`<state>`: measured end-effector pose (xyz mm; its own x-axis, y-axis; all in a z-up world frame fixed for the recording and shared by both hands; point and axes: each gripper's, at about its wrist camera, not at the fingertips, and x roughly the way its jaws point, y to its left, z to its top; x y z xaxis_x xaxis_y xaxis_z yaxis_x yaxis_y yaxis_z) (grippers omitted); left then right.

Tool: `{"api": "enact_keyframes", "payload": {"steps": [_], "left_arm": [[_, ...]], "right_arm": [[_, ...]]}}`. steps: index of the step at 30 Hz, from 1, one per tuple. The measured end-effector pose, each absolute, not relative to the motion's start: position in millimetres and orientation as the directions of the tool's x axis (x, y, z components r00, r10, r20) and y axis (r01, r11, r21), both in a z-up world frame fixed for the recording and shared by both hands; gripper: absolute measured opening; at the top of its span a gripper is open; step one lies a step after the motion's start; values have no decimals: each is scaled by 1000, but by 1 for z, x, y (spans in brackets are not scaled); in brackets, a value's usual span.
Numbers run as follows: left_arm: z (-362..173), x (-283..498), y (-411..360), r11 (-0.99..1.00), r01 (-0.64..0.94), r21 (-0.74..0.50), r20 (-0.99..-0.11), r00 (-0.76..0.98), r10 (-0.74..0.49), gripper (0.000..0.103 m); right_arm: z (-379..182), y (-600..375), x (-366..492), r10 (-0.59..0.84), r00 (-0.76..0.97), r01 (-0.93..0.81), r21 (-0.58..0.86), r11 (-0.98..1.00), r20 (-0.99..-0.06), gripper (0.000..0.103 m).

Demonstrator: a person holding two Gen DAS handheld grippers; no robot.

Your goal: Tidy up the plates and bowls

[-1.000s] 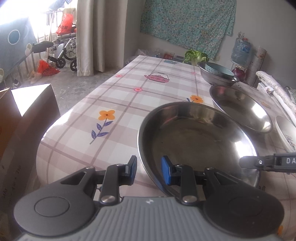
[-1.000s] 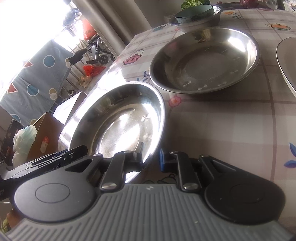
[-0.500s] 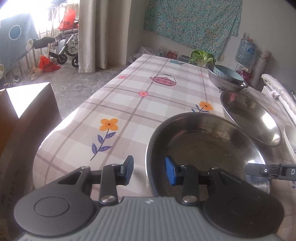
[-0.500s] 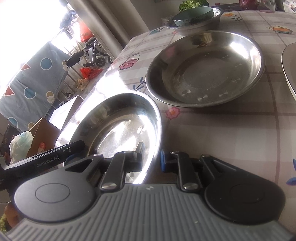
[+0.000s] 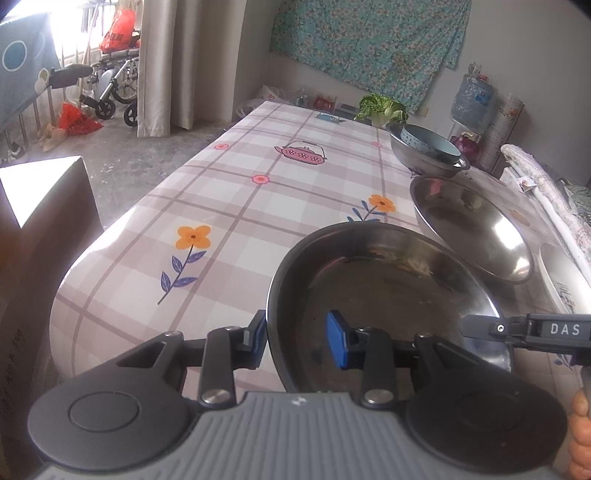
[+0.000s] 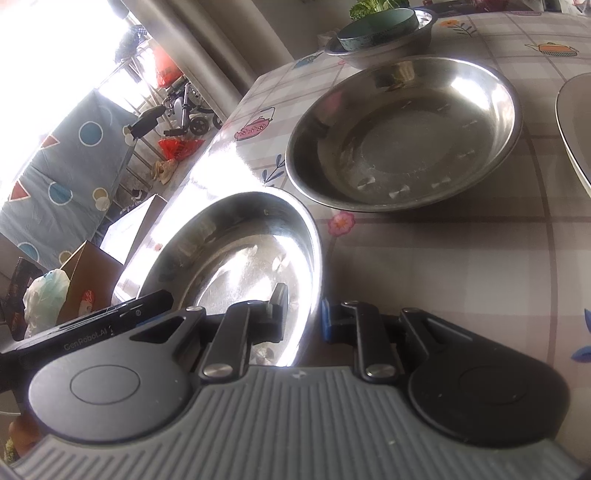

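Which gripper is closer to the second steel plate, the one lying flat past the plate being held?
Right. The right gripper, shut on the held plate, has the second steel plate just ahead. The left gripper sits on the held plate's far side.

Plaid, flower-printed tablecloth; silver plate

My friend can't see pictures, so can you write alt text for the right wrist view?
The right tongs pinch the rim of a shiny round steel plate, tilted up off a checked flowery tablecloth. Behind it lies a second, wider steel plate, then a teal bowl nested in a steel bowl. The left tongs' black tip shows at the plate's far edge.
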<state>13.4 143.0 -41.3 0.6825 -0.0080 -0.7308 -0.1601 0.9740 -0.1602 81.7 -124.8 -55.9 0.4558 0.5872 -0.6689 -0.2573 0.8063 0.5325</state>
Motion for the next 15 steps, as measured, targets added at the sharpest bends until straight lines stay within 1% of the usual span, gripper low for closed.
{"api": "enact_keyframes", "payload": {"steps": [7,15], "left_arm": [[-39,3,144,971,-138,-198,-729,683,-51,35],[-44,14,144,976,-166,-140,-745,667,7,35]], "right_arm": [[-56,-133,79,587,463,-243,542,804,-664,18],[-55,-134,80,575,480,-243,529,813,-662,18]]}}
